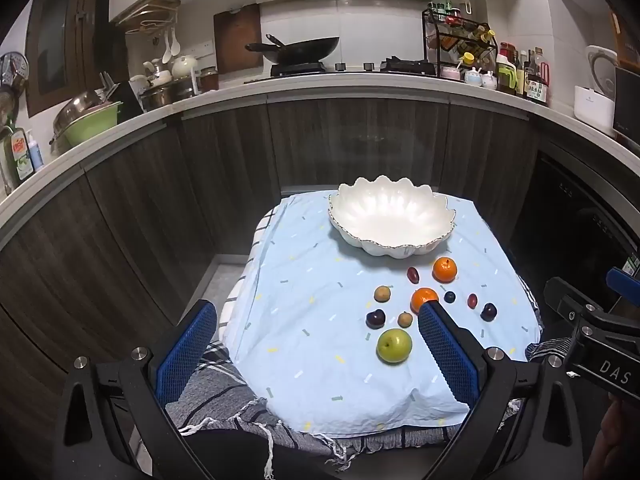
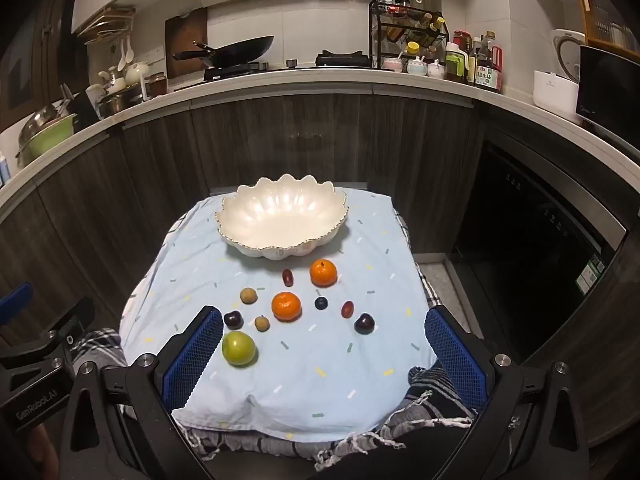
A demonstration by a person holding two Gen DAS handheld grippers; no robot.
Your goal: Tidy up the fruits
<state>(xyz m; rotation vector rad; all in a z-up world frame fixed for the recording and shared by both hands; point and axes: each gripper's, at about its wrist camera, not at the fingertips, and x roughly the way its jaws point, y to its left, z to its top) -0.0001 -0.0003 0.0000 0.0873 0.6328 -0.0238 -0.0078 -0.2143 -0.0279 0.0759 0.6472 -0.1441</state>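
Kitchen table cloth (image 2: 340,380) is holding loose fruit near an empty bowl (image 2: 280,236), both grippers (image 1: 316,344) (image 2: 324,348) hovering wide open, next picking the near green apple (image 2: 239,348).

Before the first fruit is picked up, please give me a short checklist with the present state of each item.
1. White bowl holds nothing yet, ready to receive: ok.
2. Left gripper open, nothing between its jaws: ok.
3. Right gripper open, nothing held: ok.
4. Green apple, two oranges and the small fruits lie apart on the blue cloth: ok.
5. No fruit near the cloth's edge: ok.
6. Whether the round fruits will roll when touched: cannot tell.
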